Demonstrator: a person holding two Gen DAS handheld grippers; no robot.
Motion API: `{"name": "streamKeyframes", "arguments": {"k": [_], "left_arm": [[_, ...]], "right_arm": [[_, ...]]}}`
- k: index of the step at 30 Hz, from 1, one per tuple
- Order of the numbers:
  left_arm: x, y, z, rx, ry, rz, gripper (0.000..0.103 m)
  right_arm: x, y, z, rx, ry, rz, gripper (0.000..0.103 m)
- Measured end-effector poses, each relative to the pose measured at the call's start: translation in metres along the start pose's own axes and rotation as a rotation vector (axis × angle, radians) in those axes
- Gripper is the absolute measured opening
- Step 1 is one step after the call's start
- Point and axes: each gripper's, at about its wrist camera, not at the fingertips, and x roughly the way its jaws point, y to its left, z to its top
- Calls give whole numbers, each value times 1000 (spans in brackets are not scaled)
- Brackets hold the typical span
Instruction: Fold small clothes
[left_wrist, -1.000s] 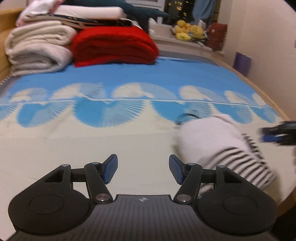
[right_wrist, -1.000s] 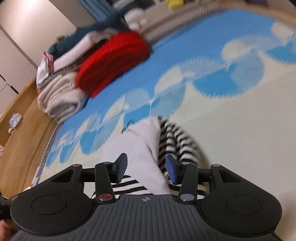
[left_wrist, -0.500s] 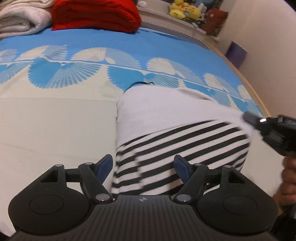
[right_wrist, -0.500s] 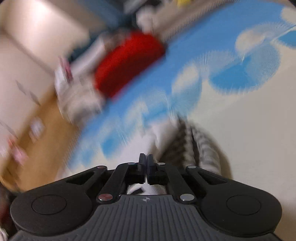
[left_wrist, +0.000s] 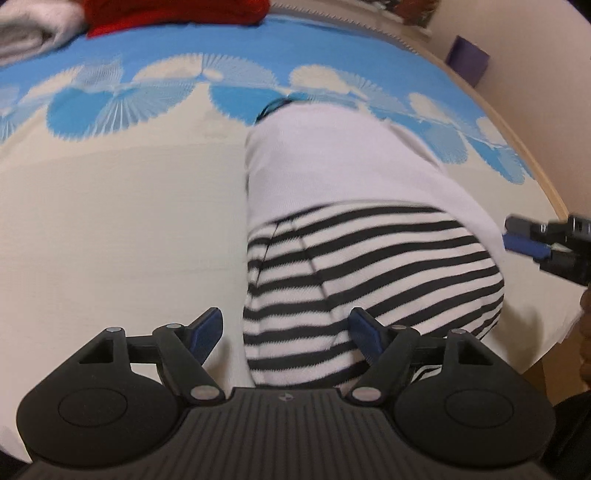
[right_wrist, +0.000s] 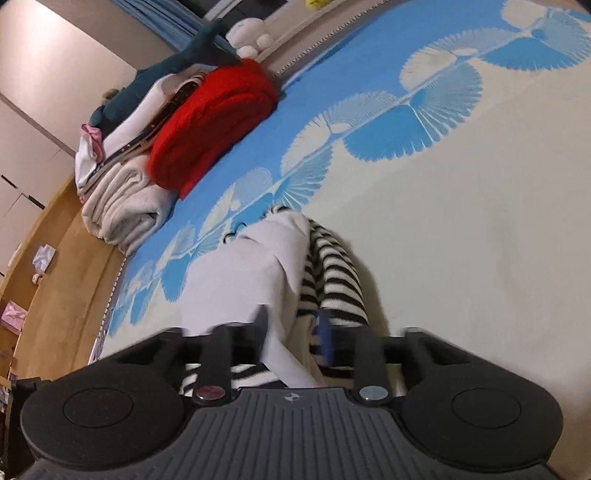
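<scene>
The striped garment (left_wrist: 369, 273) is the landmark: it lies on the bed (left_wrist: 122, 229), partly folded, its plain white half doubled over the black-and-white stripes. Nearest, the left tongs (left_wrist: 286, 332) hover with blades spread wide, straddling the garment's near hem, probably lined up to take that edge for the next fold. At the garment's side edge, the right tongs (right_wrist: 291, 330) are parted around a ridge of white and striped cloth; motion blur hides whether the blades touch it. Beyond the garment, at the bed's far end, sit a folded red blanket (right_wrist: 214, 122) and cream towels (right_wrist: 122, 210), likely parked there to leave working room.
</scene>
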Motion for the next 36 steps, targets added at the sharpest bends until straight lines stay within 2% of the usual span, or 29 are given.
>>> {"name": "streamKeyframes", "arguments": {"k": [4, 7, 8, 9, 11, 12, 13, 14, 15, 16, 17, 18, 20, 21, 22, 24, 26, 27, 28, 29, 31, 33, 34, 35, 36], "left_arm": [[-6, 4, 4, -83, 18, -32, 80], [-10, 3, 5, -129, -3, -100, 82], [-4, 3, 5, -142, 13, -95, 82], [3, 4, 3, -150, 35, -81, 83], [17, 9, -2, -189, 69, -100, 86], [19, 14, -4, -230, 81, -126, 85], [18, 18, -4, -266, 86, -148, 78], [13, 21, -3, -269, 80, -159, 68], [7, 24, -3, -259, 66, -168, 63], [3, 26, -2, -244, 55, -177, 56], [1, 26, -4, -218, 49, -174, 54], [3, 25, -7, -184, 57, -158, 55], [9, 17, -11, -89, 99, -91, 69], [7, 12, -8, -60, 105, -67, 69], [1, 7, -2, -36, 108, -46, 69], [-18, -7, 11, 31, 48, -14, 66], [-36, -13, 17, 88, -50, -54, 66], [-33, -15, 15, 112, -55, -67, 66], [-19, -16, 11, 163, 0, -49, 66], [5, -16, 2, 242, 109, -4, 70], [13, -8, 4, 290, 150, -2, 75], [2, -1, 31, 290, 186, -41, 71], [-8, 2, 45, 305, 175, -56, 70], [-16, 4, 57, 333, 147, -76, 70], [-25, 5, 72, 365, 115, -93, 70]], "right_arm": [[18, 3, -13, -82, 133, 16, 38], [22, 12, -23, -144, 167, 6, 40], [25, 12, -24, -156, 175, -5, 40], [24, 12, -27, -162, 185, -16, 32], [30, 11, -34, -185, 226, -38, 6], [25, 11, -33, -201, 218, -52, 5], [17, 9, -27, -182, 186, -47, 4], [2, 7, -19, -129, 144, -12, 4], [-14, 3, -11, -60, 106, 58, 3], [-24, 1, -8, -40, 90, 86, 3], [-29, 1, -8, -49, 91, 74, 3], [-23, 0, -12, -67, 133, 14, 3], [3, -2, -25, -92, 268, -105, 3], [16, 3, -32, -134, 331, -151, 3], [22, 8, -34, -172, 348, -175, 3], [25, 18, -30, -196, 340, -207, 4], [26, 25, -23, -192, 334, -227, 4], [27, 30, -22, -207, 343, -241, 5], [30, 33, -22, -223, 351, -259, 5], [31, 35, -22, -238, 348, -281, 5], [19, 45, -14, -253, 283, -283, 8], [0, 53, 6, -233, 158, -222, 14], [-6, 55, 15, -223, 108, -186, 21], [-9, 56, 27, -207, 64, -151, 37], [-8, 55, 38, -186, 39, -138, 48]]}}
